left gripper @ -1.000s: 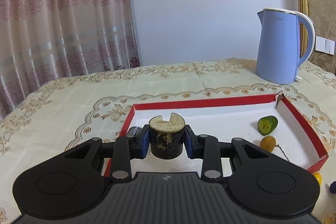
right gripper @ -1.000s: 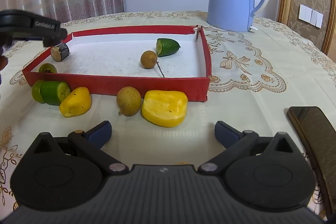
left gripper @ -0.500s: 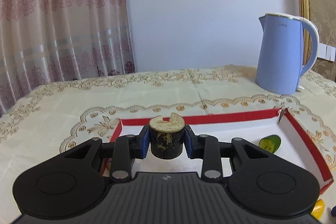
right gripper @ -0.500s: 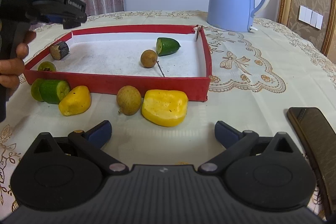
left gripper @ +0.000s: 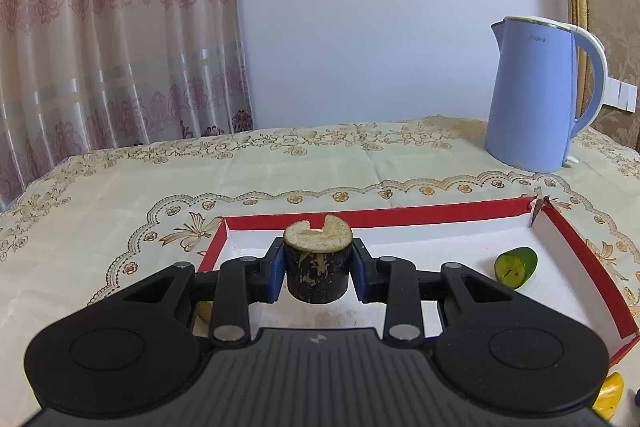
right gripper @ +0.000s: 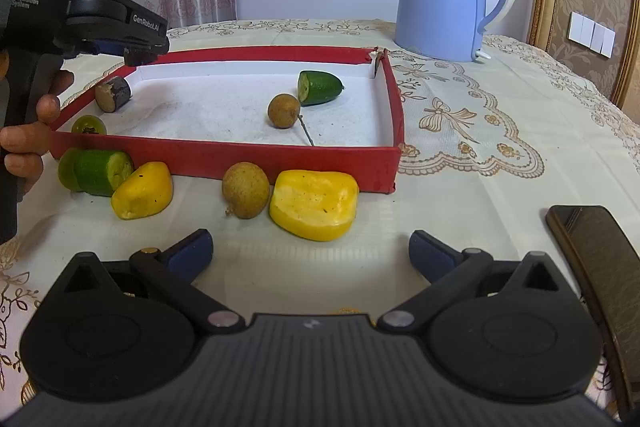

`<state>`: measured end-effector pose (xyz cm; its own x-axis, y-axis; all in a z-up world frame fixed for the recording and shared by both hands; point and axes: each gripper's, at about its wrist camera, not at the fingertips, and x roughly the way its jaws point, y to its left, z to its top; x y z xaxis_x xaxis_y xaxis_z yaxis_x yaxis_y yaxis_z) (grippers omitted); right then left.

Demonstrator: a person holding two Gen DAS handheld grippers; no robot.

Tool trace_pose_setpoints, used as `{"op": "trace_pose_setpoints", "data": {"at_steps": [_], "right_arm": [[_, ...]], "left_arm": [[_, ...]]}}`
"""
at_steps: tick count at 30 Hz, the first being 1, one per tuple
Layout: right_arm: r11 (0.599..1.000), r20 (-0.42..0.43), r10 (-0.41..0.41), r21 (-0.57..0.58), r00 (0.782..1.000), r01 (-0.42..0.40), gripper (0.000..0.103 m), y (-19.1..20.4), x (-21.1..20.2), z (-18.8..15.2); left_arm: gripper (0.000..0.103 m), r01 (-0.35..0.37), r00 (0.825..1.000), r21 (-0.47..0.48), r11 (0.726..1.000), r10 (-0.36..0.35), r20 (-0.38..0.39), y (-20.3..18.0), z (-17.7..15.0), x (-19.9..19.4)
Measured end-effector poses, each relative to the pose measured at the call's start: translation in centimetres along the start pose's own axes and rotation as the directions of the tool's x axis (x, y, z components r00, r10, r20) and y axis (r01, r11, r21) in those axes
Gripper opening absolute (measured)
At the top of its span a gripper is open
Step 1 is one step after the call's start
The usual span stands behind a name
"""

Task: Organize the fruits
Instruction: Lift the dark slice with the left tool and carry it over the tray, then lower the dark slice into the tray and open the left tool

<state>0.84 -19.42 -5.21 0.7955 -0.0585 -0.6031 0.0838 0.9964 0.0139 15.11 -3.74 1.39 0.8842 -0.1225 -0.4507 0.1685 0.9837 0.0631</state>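
The left claw (left gripper: pixel 318 267) is closed on a dark stub of fruit (left gripper: pixel 318 241), pale cut face up, its blue pads pressing both sides; the stub hangs above the near left part of the red tray (left gripper: pixel 440 213); a green half (left gripper: pixel 516 267) lies at the tray's right. The right claw (right gripper: pixel 310 251) is wide open and holds nothing, above the tablecloth (right gripper: pixel 460 187). Just beyond it, against the tray's near wall, sit a green chunk (right gripper: pixel 100 171), a small yellow piece (right gripper: pixel 142 191), a round brown fruit (right gripper: pixel 245 190) and a larger yellow piece (right gripper: pixel 314 205); another dark stub (right gripper: pixel 113 94) lies in the tray's far left corner. A blue kettle (left gripper: pixel 532 99) stands far right.
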Motion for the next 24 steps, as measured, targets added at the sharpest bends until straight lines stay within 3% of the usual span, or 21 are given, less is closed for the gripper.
{"op": "trace_pose_setpoints", "data": {"at_steps": [24], "right_arm": [[1.000,-0.001,-0.001,-0.001,1.000,0.001,0.103,0.02,-0.06,0.00]], "left_arm": [[0.033,-0.020,1.000,0.030,0.999,0.021,-0.021,-0.64,-0.45,0.96]]}}
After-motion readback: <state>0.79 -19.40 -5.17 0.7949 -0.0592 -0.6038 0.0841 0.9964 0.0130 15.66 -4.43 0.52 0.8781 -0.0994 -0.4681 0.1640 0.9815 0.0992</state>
